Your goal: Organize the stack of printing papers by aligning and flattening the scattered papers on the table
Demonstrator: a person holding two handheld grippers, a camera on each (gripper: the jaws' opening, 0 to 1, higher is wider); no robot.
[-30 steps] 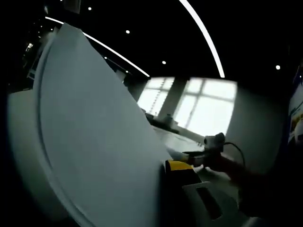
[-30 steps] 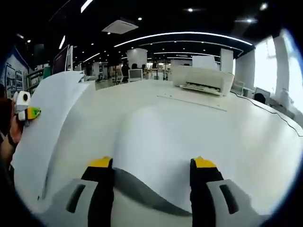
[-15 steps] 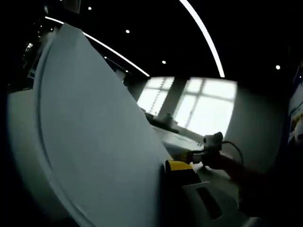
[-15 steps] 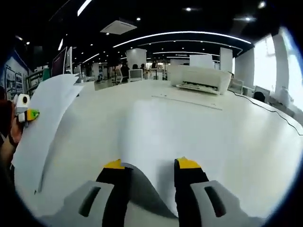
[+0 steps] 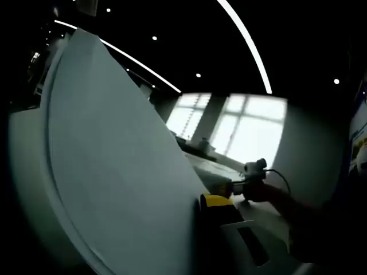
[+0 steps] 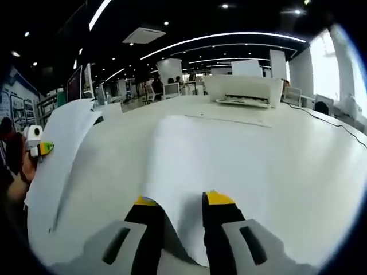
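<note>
A bundle of white papers (image 5: 114, 160) stands up on edge and bows across the left gripper view. My left gripper (image 5: 200, 201) is shut on its edge; one yellow-tipped jaw shows and the other is hidden behind the sheets. In the right gripper view the same bundle (image 6: 63, 143) rises at the left, with the left gripper (image 6: 41, 149) and a hand on it. A single white sheet (image 6: 229, 166) lies on the white table (image 6: 309, 177), its near edge curled up between the jaws of my right gripper (image 6: 182, 200). Those jaws stand narrowly open around the edge. The right gripper (image 5: 238, 186) also appears low on the table.
A white printer (image 6: 243, 91) stands at the far side of the table, and a thin dark cable (image 6: 332, 123) runs along the right. Desks, monitors and people stand far behind. Bright windows (image 5: 246, 129) lie beyond the table.
The right gripper's jaws have narrowed from wide apart to a small gap around the sheet's curled edge. The left gripper and its bundle have held still.
</note>
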